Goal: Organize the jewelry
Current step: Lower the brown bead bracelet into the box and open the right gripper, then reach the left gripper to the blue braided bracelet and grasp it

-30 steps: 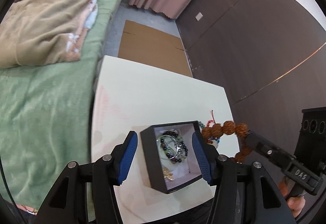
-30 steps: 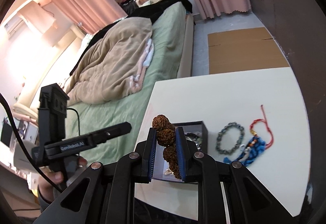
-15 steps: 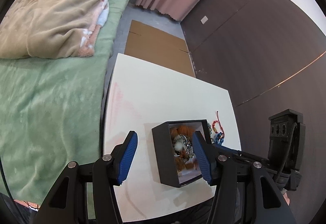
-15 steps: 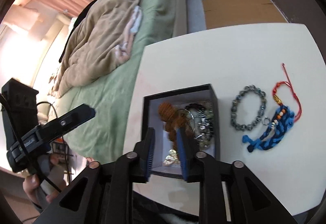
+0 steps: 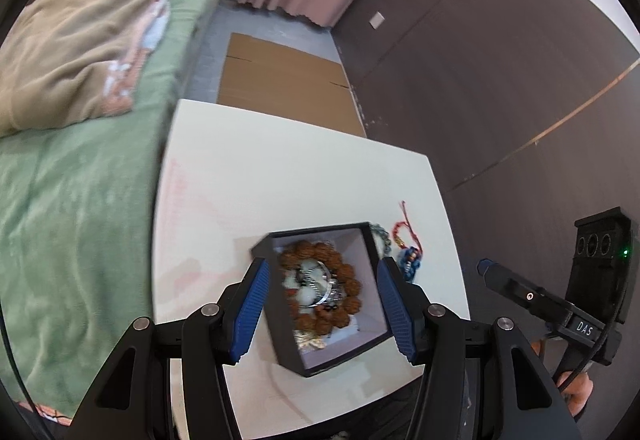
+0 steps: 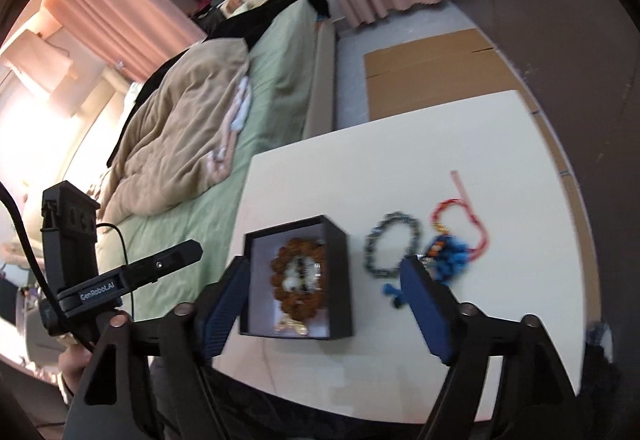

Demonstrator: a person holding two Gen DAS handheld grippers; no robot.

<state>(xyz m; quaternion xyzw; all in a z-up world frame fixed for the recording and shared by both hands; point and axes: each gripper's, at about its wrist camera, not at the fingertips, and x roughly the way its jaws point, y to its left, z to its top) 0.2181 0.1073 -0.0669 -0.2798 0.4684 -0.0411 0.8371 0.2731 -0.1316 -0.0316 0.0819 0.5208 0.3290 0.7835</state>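
The right gripper (image 6: 326,306) now stands wide apart and empty; a second ago it pinched the brown seed-bead bracelet (image 6: 298,282), which has since come to lie inside the black box (image 6: 340,272), ringing the pale and silvery pieces there. The left gripper (image 5: 326,306) is apart as before, its blue pads (image 5: 252,304) flanking the box without clear contact. Right of the box on the white table (image 6: 400,160) lie a grey bead bracelet (image 6: 392,244) and a blue-and-red cord piece (image 6: 452,240), blurred. The box's smaller contents are hard to make out.
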